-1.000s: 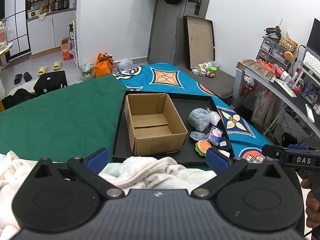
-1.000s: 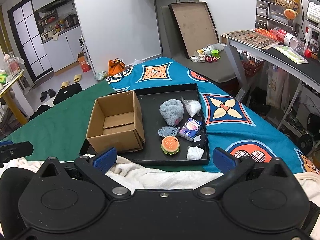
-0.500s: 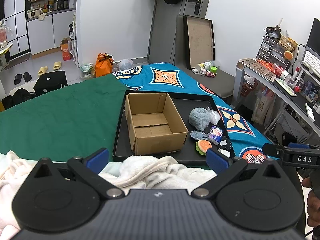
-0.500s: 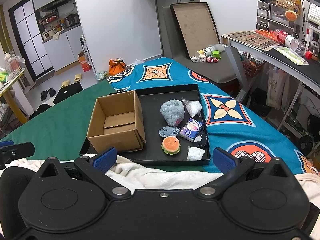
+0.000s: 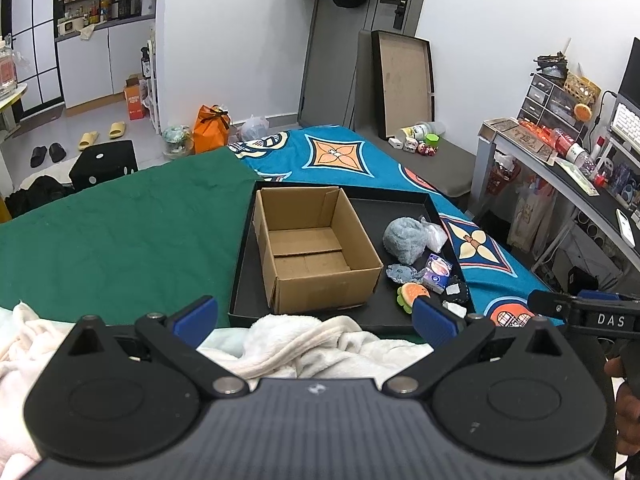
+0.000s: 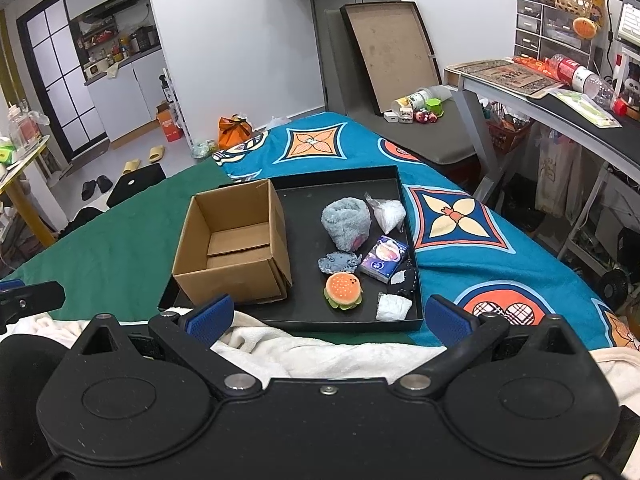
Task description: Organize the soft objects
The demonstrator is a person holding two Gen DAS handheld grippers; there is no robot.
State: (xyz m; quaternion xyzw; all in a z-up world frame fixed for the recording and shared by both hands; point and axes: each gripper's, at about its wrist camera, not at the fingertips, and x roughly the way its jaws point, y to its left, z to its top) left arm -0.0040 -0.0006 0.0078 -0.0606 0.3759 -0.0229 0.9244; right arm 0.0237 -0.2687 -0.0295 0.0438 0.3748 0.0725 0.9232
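A black tray (image 6: 408, 236) lies on the bed and holds an open, empty cardboard box (image 6: 234, 242) on its left side. Right of the box lie a grey fluffy cloth (image 6: 346, 224), a clear bag of white stuff (image 6: 388, 214), a small grey plush (image 6: 338, 262), a purple tissue pack (image 6: 384, 260), a burger plush (image 6: 344, 290), a dark pouch (image 6: 406, 280) and a white packet (image 6: 392, 306). The box (image 5: 316, 248) and the burger plush (image 5: 412, 294) also show in the left wrist view. My left gripper (image 5: 314, 318) and right gripper (image 6: 326, 318) are both open and empty, short of the tray's near edge, above a white blanket (image 6: 320, 352).
The bed has a green cover (image 5: 120, 232) on the left and a blue patterned cover (image 6: 460, 220) on the right. A desk (image 6: 560, 100) with clutter stands at the right. A flat box lid (image 6: 390, 52) leans on the far wall.
Both grippers have crept slightly toward the tray. Nothing on the tray has moved.
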